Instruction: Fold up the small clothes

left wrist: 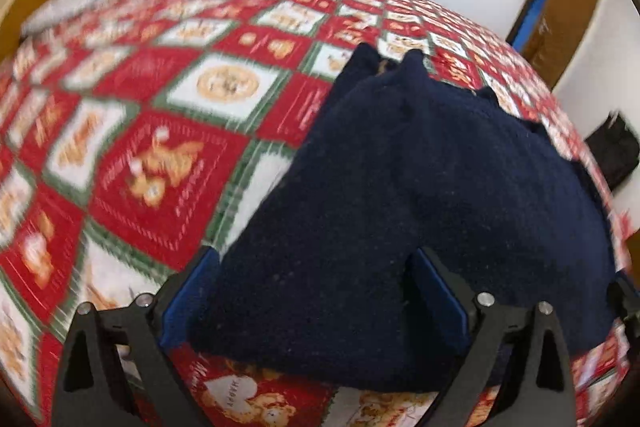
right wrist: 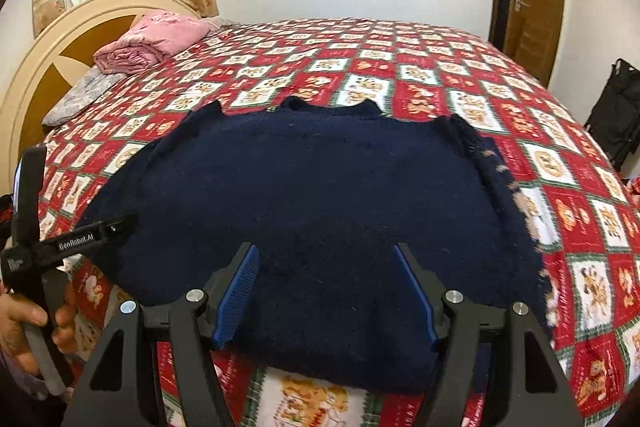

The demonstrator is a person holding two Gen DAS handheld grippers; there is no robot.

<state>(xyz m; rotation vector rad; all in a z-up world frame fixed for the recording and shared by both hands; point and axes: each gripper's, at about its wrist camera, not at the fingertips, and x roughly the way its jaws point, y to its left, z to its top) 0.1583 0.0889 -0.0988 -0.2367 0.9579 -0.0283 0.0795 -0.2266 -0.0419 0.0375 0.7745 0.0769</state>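
Hovering with jaws apart, left tongs (left wrist: 314, 271), right tongs (right wrist: 325, 263), over navy sweater (right wrist: 320, 195), flat on bedspread (right wrist: 400, 67)

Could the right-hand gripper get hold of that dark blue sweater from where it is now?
Probably yes. The right gripper hangs open just over the near hem of the navy sweater, which lies flat on the bedspread; nothing blocks it.

A bed (right wrist: 420, 59) covered by a red, white and green patchwork bedspread (right wrist: 460, 95) carries a navy knitted sweater (right wrist: 320, 195) spread flat near its front edge. Folded pink bedding (right wrist: 152, 41) and a grey pillow (right wrist: 80, 95) lie by the headboard (right wrist: 48, 67).
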